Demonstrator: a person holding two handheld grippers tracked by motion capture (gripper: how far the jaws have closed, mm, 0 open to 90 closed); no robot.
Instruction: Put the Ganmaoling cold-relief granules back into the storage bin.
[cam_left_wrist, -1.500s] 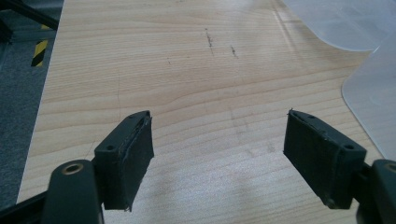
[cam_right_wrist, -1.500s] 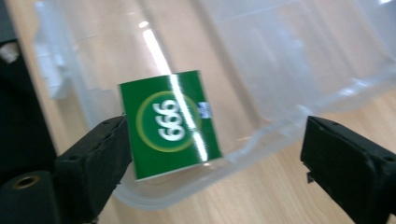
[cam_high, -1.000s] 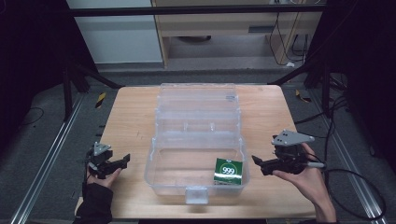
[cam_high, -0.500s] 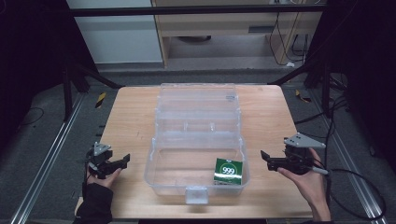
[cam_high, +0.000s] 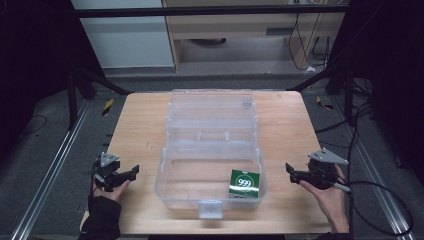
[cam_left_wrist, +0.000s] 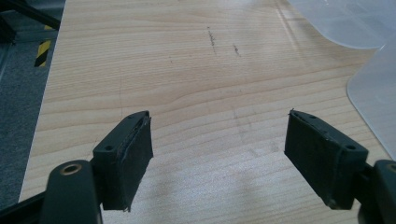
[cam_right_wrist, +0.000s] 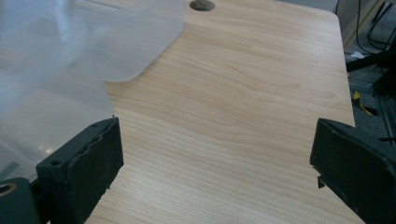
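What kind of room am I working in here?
Probably a lab recording station, not a home: a light wooden table inside a black metal frame, loose cables on grey floor, and a clear plastic box set between two hand-held grippers.

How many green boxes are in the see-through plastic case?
1. The small green cardboard box marked 999 lies in the clear plastic case's near right corner. Nothing else seems hidden; the case is transparent.
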